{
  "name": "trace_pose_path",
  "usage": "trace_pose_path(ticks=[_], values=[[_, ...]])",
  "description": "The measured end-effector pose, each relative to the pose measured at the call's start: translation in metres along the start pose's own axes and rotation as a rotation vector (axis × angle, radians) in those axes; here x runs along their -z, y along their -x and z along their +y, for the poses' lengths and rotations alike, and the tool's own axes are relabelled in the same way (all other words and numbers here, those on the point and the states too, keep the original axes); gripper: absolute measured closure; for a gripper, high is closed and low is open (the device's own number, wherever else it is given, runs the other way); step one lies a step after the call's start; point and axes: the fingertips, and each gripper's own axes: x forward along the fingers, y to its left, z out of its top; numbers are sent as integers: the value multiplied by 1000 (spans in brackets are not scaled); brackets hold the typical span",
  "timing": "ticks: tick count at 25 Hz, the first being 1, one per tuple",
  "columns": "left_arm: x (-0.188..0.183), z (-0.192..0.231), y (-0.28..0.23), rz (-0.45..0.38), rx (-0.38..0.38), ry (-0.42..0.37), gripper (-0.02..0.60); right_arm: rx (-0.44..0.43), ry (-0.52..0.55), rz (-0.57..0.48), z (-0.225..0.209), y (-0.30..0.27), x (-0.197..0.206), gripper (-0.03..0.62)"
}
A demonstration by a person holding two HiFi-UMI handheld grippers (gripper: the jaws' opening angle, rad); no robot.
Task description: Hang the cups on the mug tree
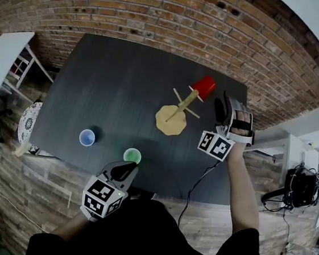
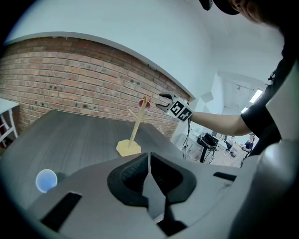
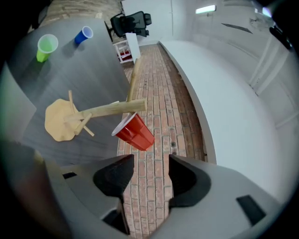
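A wooden mug tree [image 1: 175, 113] stands on a dark table [image 1: 118, 85], and a red cup [image 1: 203, 87] hangs on its top peg. My right gripper [image 1: 223, 106] is open just right of that cup and holds nothing. In the right gripper view the red cup [image 3: 134, 132] hangs beyond the open jaws of the right gripper [image 3: 150, 175], apart from them. A green cup [image 1: 132, 156] and a blue cup [image 1: 87, 137] stand upright near the table's front edge. My left gripper [image 1: 126, 170] is shut and empty, right behind the green cup. The left gripper view shows the blue cup [image 2: 46, 180] and the tree [image 2: 134, 130].
A brick wall [image 1: 161, 10] runs along the table's far side, and brick floor surrounds the table. A white shelf unit [image 1: 10, 58] stands to the left. A cable [image 1: 196, 185] hangs from the right gripper over the table's front edge. Office gear [image 1: 301, 186] sits at the right.
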Motion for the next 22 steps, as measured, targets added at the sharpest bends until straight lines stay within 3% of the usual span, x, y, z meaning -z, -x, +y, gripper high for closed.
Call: trace_pose_path(ticks=[5,8,12,16,22], values=[[-1,-6,-2,-2,7,-18,552,-12,-182,-15,-17,24,-2,345],[1,-10,-4,-5,7,-28,552,-33,-368,-40,-21,48,-6,384],[5,-17,-8,8,20,-30,552,-121,-636,-47,-7,78,-10,432],[6,-21,-10,6,21,-44,552,-202,-805,-49,13,107,-22,480],[-16,-24,-6,-99,-30,-135,552,-391,-1155,-36,60,161,-45,531]])
